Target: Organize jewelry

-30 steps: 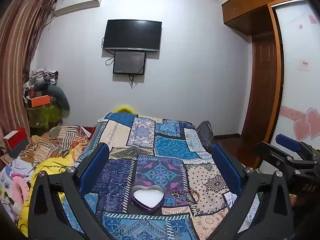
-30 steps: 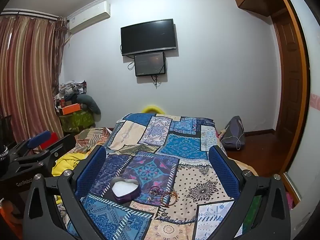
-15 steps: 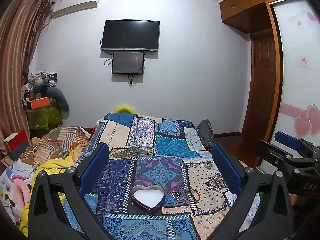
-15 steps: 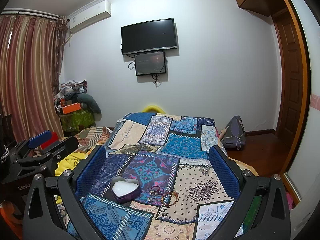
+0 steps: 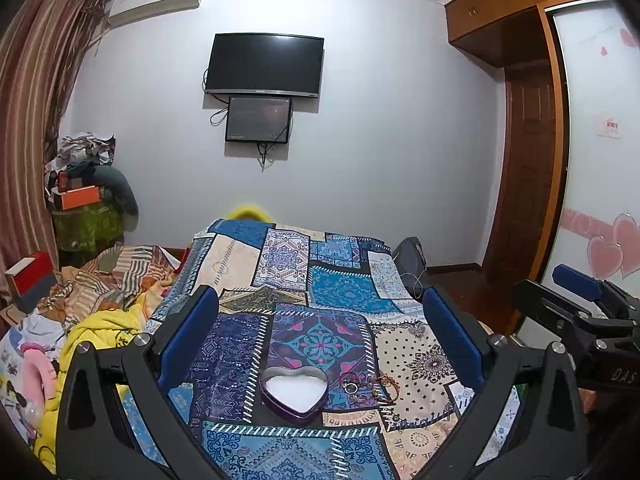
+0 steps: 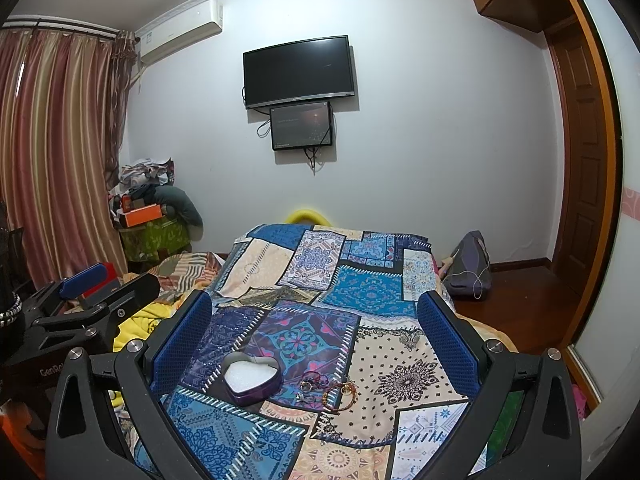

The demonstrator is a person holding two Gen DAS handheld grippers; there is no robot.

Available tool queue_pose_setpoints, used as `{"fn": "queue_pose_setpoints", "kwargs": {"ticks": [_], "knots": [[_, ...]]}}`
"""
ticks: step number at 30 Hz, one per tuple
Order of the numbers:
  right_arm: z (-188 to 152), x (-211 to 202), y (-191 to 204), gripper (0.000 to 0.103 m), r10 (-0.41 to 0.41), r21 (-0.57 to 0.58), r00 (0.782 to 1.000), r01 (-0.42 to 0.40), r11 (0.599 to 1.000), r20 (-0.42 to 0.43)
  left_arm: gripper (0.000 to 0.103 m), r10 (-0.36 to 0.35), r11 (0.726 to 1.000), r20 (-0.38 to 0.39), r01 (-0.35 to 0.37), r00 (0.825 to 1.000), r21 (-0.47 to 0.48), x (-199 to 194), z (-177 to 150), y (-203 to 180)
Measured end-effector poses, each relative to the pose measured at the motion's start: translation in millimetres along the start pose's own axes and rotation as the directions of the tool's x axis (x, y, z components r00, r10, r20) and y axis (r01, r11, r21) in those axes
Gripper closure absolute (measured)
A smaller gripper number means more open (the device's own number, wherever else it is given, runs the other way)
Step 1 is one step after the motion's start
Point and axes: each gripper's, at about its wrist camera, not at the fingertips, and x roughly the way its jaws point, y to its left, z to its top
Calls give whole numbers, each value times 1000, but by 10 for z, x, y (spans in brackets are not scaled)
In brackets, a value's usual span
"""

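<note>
A bed (image 5: 320,280) fills the middle of the room, covered by a patchwork quilt (image 6: 372,292) in blues, purples and creams, with nothing lying between the two grippers and the things on it. On the far wall hangs a dark television (image 5: 264,65) with a smaller screen (image 5: 258,119) just below it, an air conditioner (image 6: 180,36) up near the ceiling, and striped curtains (image 6: 52,152) down one side. A wooden door (image 5: 528,184) stands at the other side, and a grey bag (image 6: 468,266) sits on the floor beside the bed. Past the curtains is a heap of clothes and boxes (image 5: 86,184), with rumpled blankets (image 5: 104,280) spread next to the bed. The left gripper (image 5: 320,332) hovers above the quilt with its jaws spread wide and nothing between them; the right gripper (image 6: 314,330) hangs alongside it, likewise released and empty. On the quilt below them sits a small heart-shaped tin (image 6: 251,378), open, with white padding inside. Just beside it, apart from the tin, lies the jewelry (image 6: 328,388): a beaded bracelet and a few rings, too small to sort out clearly.
</note>
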Motion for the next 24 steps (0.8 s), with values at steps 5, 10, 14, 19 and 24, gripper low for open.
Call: {"fn": "queue_pose_setpoints", "kwargs": {"ticks": [5,10,14,19,24], "knots": [[10,-12,17,1,1,0,1000,-1,1000,0,0,-1,1000,-1,1,1000,-2,1,3,1],[-7,4,-4,1,-1,0,1000,1,1000,-1,0,-3,1000,-2,3,1000,-2,0,7,4],[-16,6,4,1,-2,-2,1000,2,1000,0,0,-2,1000,-1,2,1000,-3,0,15,3],[-16,4,10,1,0,-1,1000,0,1000,0,0,-1,1000,-2,1,1000,-2,0,10,2],[-9,3,1,1,0,-1,1000,0,1000,-1,0,-1,1000,-1,1,1000,-1,-1,5,3]]}}
